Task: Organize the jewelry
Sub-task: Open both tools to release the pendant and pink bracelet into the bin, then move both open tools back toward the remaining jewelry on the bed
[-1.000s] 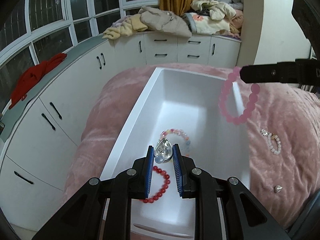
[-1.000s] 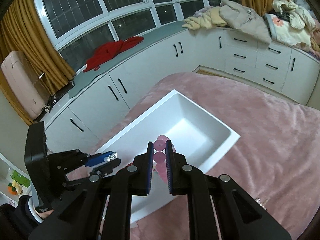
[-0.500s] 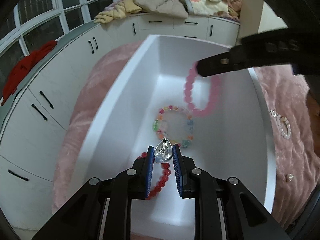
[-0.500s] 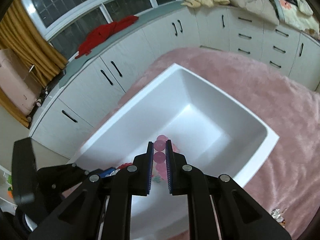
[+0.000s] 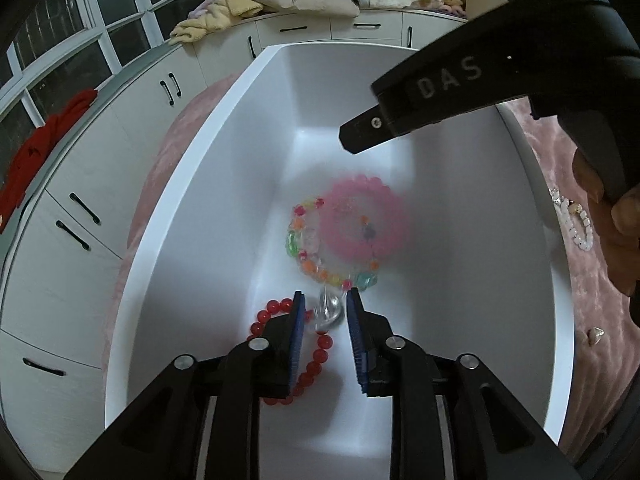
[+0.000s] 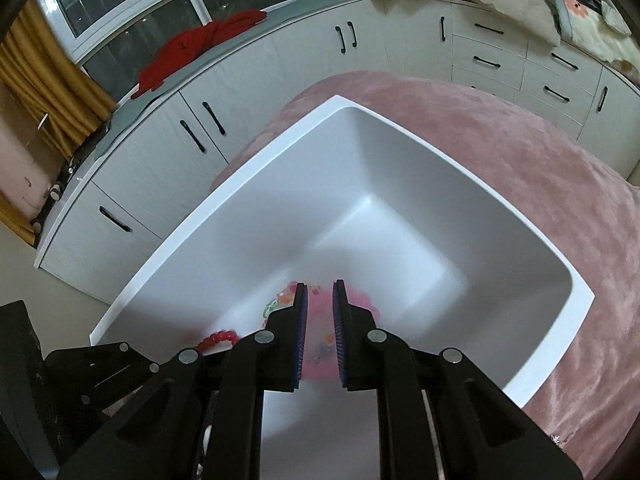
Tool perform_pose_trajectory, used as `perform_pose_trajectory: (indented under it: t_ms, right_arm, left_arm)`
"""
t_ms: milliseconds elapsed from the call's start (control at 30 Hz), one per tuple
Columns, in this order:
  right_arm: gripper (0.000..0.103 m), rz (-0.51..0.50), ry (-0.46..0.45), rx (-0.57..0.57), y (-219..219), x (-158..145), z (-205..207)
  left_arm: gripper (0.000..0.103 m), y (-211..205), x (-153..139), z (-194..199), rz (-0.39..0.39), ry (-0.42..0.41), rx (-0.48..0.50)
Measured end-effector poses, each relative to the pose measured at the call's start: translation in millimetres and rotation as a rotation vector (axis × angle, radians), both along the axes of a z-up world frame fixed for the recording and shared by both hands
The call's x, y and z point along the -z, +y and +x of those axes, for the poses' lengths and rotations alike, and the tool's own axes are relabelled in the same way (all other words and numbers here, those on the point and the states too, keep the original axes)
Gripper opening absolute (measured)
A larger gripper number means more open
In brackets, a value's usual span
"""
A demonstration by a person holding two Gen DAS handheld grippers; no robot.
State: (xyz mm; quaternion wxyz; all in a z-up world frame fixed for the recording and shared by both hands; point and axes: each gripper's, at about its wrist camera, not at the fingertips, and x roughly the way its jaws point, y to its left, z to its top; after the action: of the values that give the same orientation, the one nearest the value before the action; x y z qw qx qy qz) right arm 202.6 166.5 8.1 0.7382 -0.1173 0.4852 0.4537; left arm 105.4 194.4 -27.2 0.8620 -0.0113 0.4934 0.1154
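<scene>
A white bin [image 5: 192,216] sits on a bed covered with a pink plush blanket [image 6: 520,152], beside white cabinets [image 6: 280,68] under a dark window. The bin holds three bracelets: one red bracelet [image 5: 276,312], one multicoloured bracelet [image 5: 304,248], and one pink bracelet [image 5: 360,220], blurred. One white bracelet [image 5: 576,220] lies on the blanket outside the bin. The left tool [image 5: 325,310] has just been opening; a silver pendant [image 5: 329,308], blurred, sits between its jaws, clear of the right-hand pad. The right tool [image 6: 319,312] stands slightly parted, gripping nothing.
</scene>
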Motion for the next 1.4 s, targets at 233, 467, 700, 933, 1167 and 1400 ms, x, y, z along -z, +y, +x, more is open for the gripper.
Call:
perform_pose_trajectory:
  t_ms: [233, 467, 700, 933, 1167, 1400]
  right_arm:
    - [0.015, 0.01, -0.003, 0.004, -5.2, -3.2, -1.7]
    - [0.028, 0.039, -0.011, 0.01, -15.9, -18.1, -2.1]
    - [0.048, 0.099, -0.072, -0.003, -39.0, -52.7, -10.3]
    - [0.059, 0.138, -0.165, -0.021, -73.7, -93.5, -23.3]
    - [0.071, 0.156, -0.257, 0.005, -122.9, -125.7, -33.9]
    - [0.088, 0.144, -0.286, 0.091, -181.7, -134.2, -25.6]
  left_arm:
    - [0.047, -0.5, -2.5, 2.5, 0.006, -0.001, -0.009]
    - [0.066, 3.1, -3.3, -1.0, -0.036, -0.011, -0.034]
    - [0.074, 2.7, -16.7, -13.8, -0.05, -0.062, -0.041]
    - [0.082, -7.6, -40.2, -26.5, 0.007, -0.119, -0.024]
    - [0.093, -32.2, -65.4, -30.6, 0.087, -0.158, 0.025]
    - [0.097, -58.8, -88.1, -25.2, 0.119, -0.21, 0.036]
